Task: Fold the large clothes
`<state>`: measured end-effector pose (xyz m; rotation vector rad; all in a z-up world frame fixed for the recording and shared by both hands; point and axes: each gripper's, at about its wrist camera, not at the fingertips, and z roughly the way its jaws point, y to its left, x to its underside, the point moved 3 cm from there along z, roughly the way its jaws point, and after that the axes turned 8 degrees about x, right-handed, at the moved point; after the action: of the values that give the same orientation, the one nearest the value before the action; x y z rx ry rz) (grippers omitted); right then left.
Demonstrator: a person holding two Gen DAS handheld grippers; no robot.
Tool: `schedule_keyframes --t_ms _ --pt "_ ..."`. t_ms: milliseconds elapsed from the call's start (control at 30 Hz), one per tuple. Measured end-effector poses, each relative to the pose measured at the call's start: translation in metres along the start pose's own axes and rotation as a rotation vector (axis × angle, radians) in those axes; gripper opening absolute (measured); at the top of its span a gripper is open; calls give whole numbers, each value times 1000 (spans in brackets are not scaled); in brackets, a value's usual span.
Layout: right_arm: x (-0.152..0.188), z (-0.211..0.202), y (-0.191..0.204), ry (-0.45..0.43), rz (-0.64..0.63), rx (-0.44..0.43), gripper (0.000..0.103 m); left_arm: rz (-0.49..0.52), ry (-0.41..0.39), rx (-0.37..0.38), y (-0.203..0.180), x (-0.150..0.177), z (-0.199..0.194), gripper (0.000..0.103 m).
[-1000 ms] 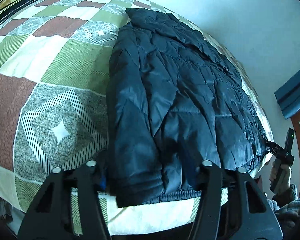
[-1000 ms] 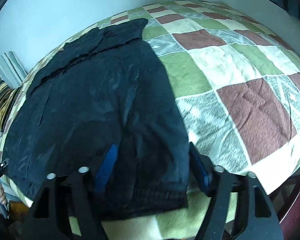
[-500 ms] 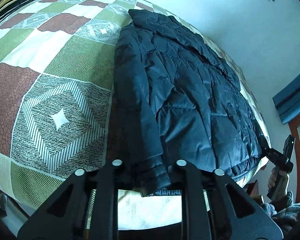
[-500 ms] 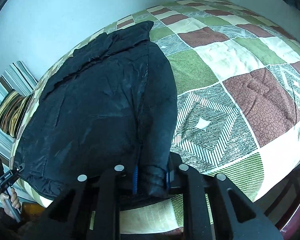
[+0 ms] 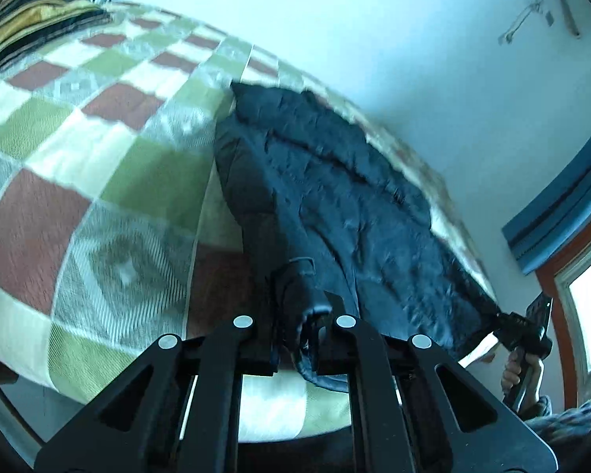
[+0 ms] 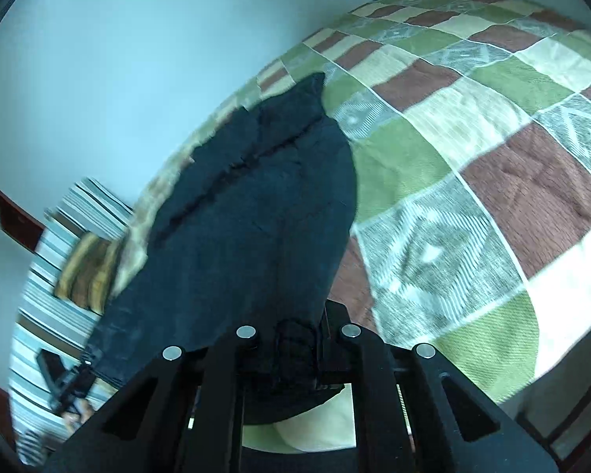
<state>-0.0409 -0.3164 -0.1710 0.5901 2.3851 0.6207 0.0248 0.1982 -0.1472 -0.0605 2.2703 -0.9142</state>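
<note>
While both views are softened by motion blur, the largest thing in them is a bed covered by a patchwork quilt of green, brick-red, cream and grey patterned squares [image 5: 110, 165], filling the left half of the left wrist view and the right half of the right wrist view. A pale blue-white wall [image 5: 374, 39] rises behind it.

A dark navy quilted puffer jacket [image 5: 354, 213] lies across the quilt, running from the frame's centre down to its lower edge in each view, with the collar end farthest from the cameras. Its near hem is lifted off the bed at both corners.

A striped yellow and black pillow [image 5: 35, 8] sits in the upper left of the left wrist view.

The black left gripper [image 5: 293, 339] at the bottom centre is closing, clenched on a bunched fold of the jacket hem. The black right gripper [image 6: 297, 351] is closing too, clamped on the other hem corner [image 6: 295, 339]. Each appears small in the other's view, gripped by a hand [image 5: 522, 370] at the lower edge.
</note>
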Motion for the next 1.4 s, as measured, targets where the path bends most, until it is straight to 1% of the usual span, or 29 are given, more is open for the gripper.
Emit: schedule_keyframes --t_ms 100,167,267,333,567,733,833,900,1033,1133,1233,1333,1400 --pt "-20 0 6 -16 16 -50 10 -15 -32 21 -6 -24 2 10" --pt "-38 4 13 -32 18 -74 10 -12 -42 6 -7 -42 10 10" --pt "-60 20 21 -41 11 -75 10 -26 -48 -9 -2 -65 26 10" --pt "-70 34 20 -32 25 -76 10 -72 -43 -8 8 -77 42 10" --pt "-101 79 20 -1 41 -57 10 -134 -14 -52 35 -102 89 10" --pt "-116 115 16 45 48 -13 10 -185 23 -85 58 -111 122 10" --pt "-117 138 8 89 71 5 10 -209 42 -98 71 -113 140 10" --pt "-115 150 5 111 70 17 10 -207 49 -104 76 -115 149 10" --pt "-113 157 1 120 78 18 10 -204 58 -93 82 -115 159 10" --pt "-113 153 1 124 80 11 10 -179 58 -84 76 -117 157 11" --pt "-115 149 3 117 72 -2 13 -149 45 -76 71 -120 149 15" --pt "-117 140 4 105 60 -9 19 -142 22 -37 64 -125 134 25" --pt "-119 132 6 90 54 -21 29 -148 5 -7 60 -128 123 44"
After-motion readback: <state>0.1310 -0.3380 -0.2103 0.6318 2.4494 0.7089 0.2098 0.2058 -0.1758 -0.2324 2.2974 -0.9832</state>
